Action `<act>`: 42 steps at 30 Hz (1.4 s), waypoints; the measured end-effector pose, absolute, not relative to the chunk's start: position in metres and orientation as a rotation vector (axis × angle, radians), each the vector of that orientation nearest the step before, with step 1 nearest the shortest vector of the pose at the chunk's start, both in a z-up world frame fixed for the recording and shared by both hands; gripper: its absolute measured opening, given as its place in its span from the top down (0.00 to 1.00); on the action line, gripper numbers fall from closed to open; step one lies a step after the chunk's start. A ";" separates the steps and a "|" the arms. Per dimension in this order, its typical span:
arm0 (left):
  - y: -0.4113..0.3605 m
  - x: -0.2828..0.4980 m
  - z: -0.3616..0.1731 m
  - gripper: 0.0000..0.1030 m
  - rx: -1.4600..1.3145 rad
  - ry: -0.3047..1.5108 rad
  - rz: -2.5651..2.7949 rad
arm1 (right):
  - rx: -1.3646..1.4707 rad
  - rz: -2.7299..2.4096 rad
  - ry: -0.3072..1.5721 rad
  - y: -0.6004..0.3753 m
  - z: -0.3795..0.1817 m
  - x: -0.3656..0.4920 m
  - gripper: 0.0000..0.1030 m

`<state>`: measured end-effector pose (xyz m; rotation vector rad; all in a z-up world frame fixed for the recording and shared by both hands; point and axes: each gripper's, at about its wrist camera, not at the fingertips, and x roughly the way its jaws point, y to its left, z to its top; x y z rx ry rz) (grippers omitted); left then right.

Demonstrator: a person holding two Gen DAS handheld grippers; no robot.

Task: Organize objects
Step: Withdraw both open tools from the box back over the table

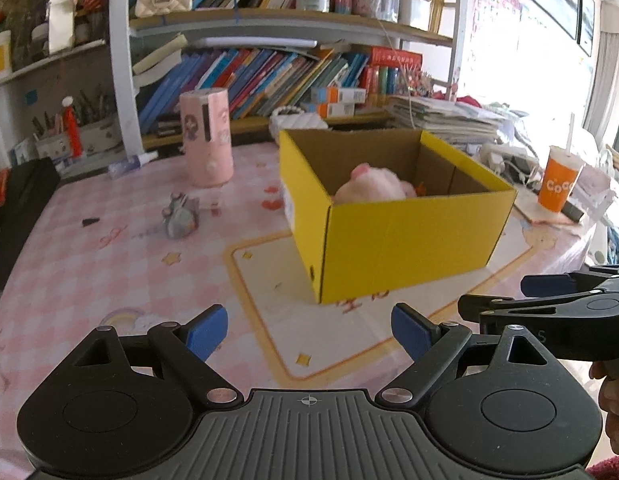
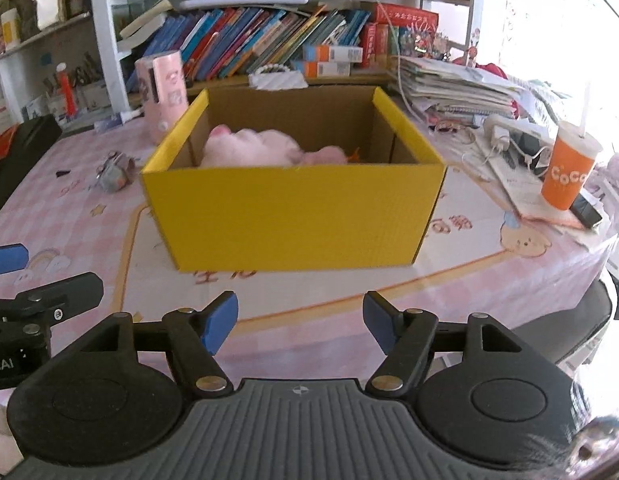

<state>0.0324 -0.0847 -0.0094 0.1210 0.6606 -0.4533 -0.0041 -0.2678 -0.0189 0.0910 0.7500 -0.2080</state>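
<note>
A yellow cardboard box [image 1: 405,240] [image 2: 293,216] stands open on the pink checked tablecloth. Inside lies a pink plush toy [image 1: 369,188] [image 2: 253,148], with a small orange bit beside it. My left gripper [image 1: 309,332] hovers open and empty over the cloth, short of the box's near left corner. My right gripper [image 2: 301,324] is open and empty too, facing the box's long front wall from a short way back. A small grey toy [image 1: 180,216] [image 2: 115,174] lies on the cloth left of the box. A pink cylinder [image 1: 207,140] [image 2: 163,96] stands behind it.
An orange paper cup [image 1: 559,180] [image 2: 569,172] with a straw stands right of the box, among papers, a power strip and cables. A white beaded bag [image 1: 297,122] sits behind the box. Bookshelves close off the back. A dark case [image 1: 21,204] lies at the left edge.
</note>
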 end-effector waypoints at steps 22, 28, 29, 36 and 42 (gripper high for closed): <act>-0.009 0.004 -0.014 0.11 0.125 0.718 -0.336 | 0.065 -0.082 0.784 -0.187 -0.025 -0.017 0.30; 0.014 -0.001 -0.014 0.11 0.106 0.719 -0.281 | 0.038 -0.027 0.778 -0.164 -0.024 -0.015 0.30; 0.017 -0.002 -0.014 0.11 0.102 0.719 -0.273 | 0.034 -0.018 0.777 -0.160 -0.024 -0.015 0.30; 0.037 -0.005 -0.012 0.11 0.087 0.710 -0.235 | 0.007 0.027 0.770 -0.138 -0.022 -0.011 0.30; 0.047 -0.004 -0.010 0.11 0.075 0.697 -0.219 | -0.010 0.047 0.762 -0.124 -0.020 -0.007 0.30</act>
